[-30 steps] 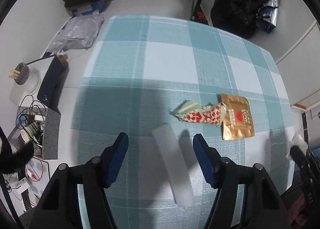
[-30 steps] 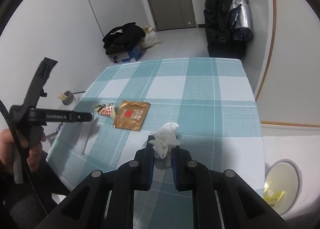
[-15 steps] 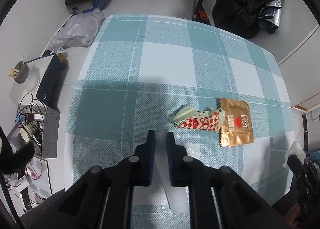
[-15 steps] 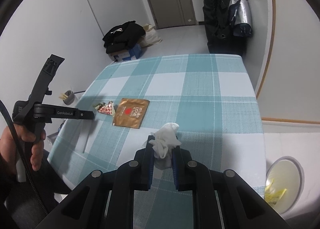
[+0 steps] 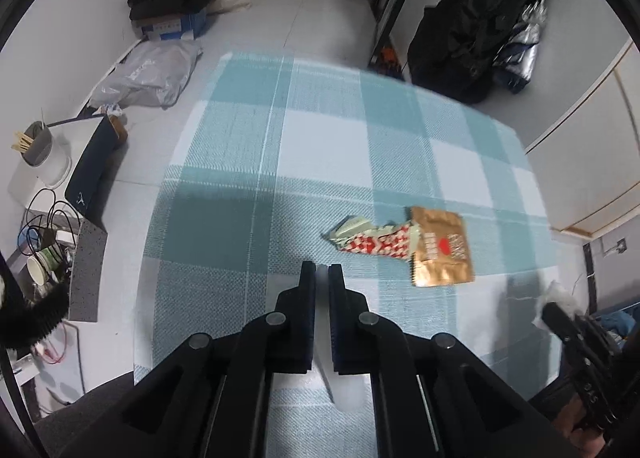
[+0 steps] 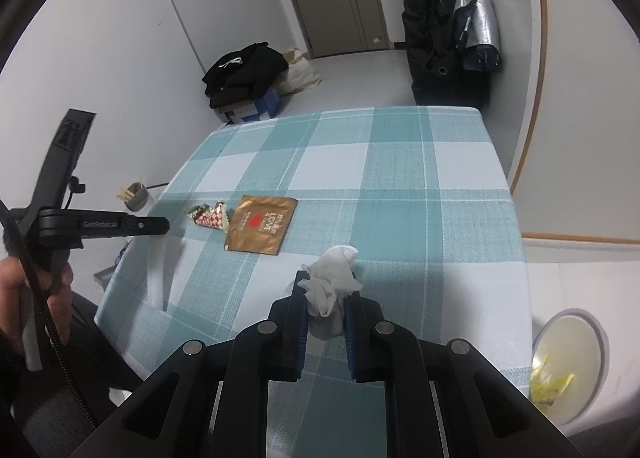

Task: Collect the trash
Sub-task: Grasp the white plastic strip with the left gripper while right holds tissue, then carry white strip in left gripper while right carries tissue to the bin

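Note:
My left gripper [image 5: 321, 272] is shut on a white plastic strip [image 5: 347, 392] and holds it above the near part of the checked tablecloth [image 5: 320, 129]. The strip also shows in the right wrist view [image 6: 157, 278], hanging below the left gripper [image 6: 164, 225]. A red-checked wrapper [image 5: 374, 240] and a gold packet [image 5: 442, 252] lie just ahead to the right. My right gripper [image 6: 326, 290] is shut on a crumpled white tissue [image 6: 332, 282] above the cloth. In the right wrist view the wrapper [image 6: 210, 214] and the packet [image 6: 260, 223] lie ahead to the left.
A white bin [image 6: 570, 362] with yellow trash stands on the floor right of the table. Black clothes on a box [image 5: 176, 5], a grey plastic bag [image 5: 148, 75], a dark coat [image 5: 476, 29] and cluttered cables and cups [image 5: 44, 242] surround the table.
My left gripper closed from wide open onto the white strip and lifted it off the cloth. My right gripper kept hold of the tissue and barely moved.

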`<state>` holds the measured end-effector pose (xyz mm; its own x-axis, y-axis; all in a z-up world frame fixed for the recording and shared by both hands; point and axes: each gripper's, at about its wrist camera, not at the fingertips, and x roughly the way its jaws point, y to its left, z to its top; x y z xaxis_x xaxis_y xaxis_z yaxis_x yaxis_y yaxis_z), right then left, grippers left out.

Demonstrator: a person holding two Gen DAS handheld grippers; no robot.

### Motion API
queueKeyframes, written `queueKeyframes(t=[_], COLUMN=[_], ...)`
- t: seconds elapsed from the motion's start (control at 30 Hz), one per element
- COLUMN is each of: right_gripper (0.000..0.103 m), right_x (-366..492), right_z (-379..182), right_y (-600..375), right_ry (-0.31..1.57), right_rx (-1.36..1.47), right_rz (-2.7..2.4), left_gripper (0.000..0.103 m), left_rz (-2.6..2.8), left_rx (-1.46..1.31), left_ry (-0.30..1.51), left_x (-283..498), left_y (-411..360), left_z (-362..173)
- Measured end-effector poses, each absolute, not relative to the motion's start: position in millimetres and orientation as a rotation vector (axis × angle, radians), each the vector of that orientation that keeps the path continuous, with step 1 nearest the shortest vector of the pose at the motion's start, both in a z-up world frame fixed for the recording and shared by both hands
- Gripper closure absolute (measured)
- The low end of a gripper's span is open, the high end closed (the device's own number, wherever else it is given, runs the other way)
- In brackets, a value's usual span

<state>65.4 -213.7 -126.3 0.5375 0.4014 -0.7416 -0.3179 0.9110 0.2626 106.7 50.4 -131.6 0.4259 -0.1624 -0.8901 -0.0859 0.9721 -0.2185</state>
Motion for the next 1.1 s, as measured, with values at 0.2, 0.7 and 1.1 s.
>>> queueKeyframes(t=[0.2, 0.7, 1.1], right_gripper=[0.089, 0.089, 0.089], right_x=[63, 38, 20], right_z=[-126, -95, -47], right_y=[-216, -202, -221], right_ry=[0.906, 0.834, 0.729], right_rx=[0.111, 0.080, 0.095], right_rz=[0.419, 0.435, 0.426], left_gripper=[0.101, 0.101, 0.101], left_rz=[-0.080, -0.189, -0.268], left_rx=[-0.277, -0.251, -0.224], left_ry=[1.024, 0.883, 0.779], left_x=[84, 61, 54], left_y=[48, 39, 14], left_z=[-110, -79, -30])
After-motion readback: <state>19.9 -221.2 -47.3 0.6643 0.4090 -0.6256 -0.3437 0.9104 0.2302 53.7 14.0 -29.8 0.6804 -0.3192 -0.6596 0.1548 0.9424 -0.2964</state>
